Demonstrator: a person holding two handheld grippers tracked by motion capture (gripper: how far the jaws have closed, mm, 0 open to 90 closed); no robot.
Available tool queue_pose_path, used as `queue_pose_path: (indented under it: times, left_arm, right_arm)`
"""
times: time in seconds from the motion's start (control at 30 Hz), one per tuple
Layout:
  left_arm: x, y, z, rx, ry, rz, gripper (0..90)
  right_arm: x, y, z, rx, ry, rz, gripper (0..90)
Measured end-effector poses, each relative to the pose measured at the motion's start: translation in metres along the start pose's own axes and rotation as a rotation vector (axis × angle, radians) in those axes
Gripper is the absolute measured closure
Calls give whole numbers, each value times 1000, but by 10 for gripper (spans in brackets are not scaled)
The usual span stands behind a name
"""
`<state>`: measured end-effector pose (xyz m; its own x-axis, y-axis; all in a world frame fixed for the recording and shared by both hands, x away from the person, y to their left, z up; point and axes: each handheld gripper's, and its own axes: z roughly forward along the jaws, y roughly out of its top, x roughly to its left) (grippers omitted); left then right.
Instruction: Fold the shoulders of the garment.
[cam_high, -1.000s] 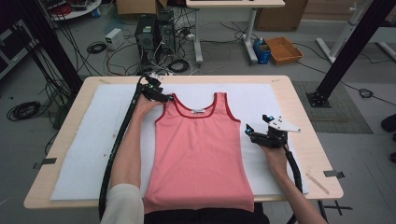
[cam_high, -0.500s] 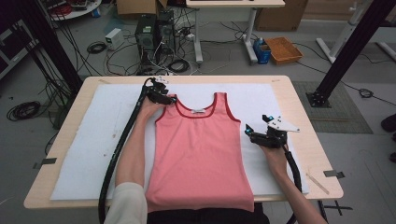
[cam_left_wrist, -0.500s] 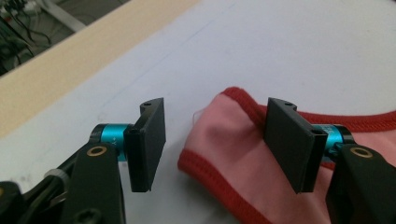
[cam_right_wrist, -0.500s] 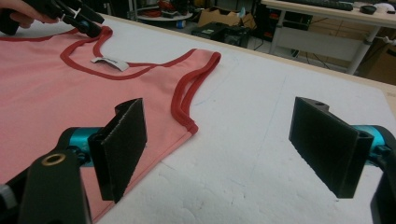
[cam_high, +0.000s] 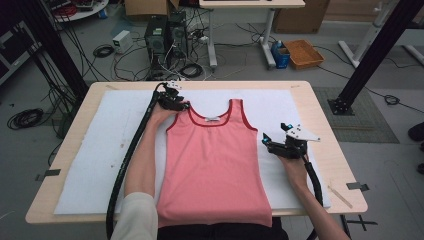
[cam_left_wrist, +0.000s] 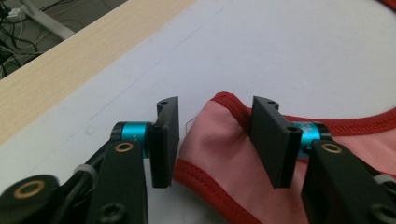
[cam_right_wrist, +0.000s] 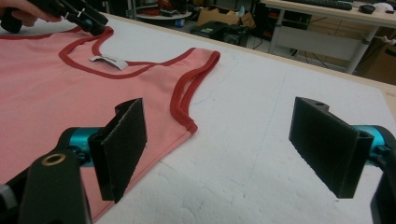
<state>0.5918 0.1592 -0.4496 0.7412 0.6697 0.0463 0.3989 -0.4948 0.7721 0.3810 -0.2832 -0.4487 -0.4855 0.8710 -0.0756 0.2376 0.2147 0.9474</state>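
Observation:
A pink tank top (cam_high: 215, 165) with red trim lies flat, front up, on a white foam sheet (cam_high: 100, 150). My left gripper (cam_high: 184, 105) is at the top's left shoulder strap. In the left gripper view that strap's end (cam_left_wrist: 224, 116) lies bunched between the jaws of the left gripper (cam_left_wrist: 215, 135), which stand apart and do not pinch it. My right gripper (cam_high: 267, 142) rests on the foam just right of the top's side, below the armhole. In the right gripper view the right gripper (cam_right_wrist: 219, 140) is wide open over bare foam, the top's edge (cam_right_wrist: 184, 116) beside its left jaw.
The foam sheet covers most of a wooden table (cam_high: 330, 115). A strip of tape (cam_high: 356, 186) and a thin stick (cam_high: 339, 194) lie near the table's right front corner. Behind the table, on the floor, are a computer tower (cam_high: 157, 37), cables and an orange basket (cam_high: 304, 52).
My left gripper has crept slightly right and nearer onto the strap end. The right gripper and the top have hardly moved.

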Motion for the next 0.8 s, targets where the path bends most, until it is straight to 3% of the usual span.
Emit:
queue_pose_path:
  times: [0.13,0.2,0.33,0.5,0.8]
  left_arm:
    - [0,-1,0,-3,-27,-12,601]
    - [0,0,0,-1,-38,0,677]
    - [-5,3,0,13,-37,24,740]
    - [-11,8,-2,26,-8,44,794]
    - [-17,18,-27,-6,-33,42,824]
  right_arm:
    - [0,0,0,2,-2,0,188]
    - [0,0,0,3,-2,2,188]
    - [1,0,0,5,-1,0,188]
    - [1,0,0,6,-3,1,188]
    - [1,0,0,7,-5,-6,188]
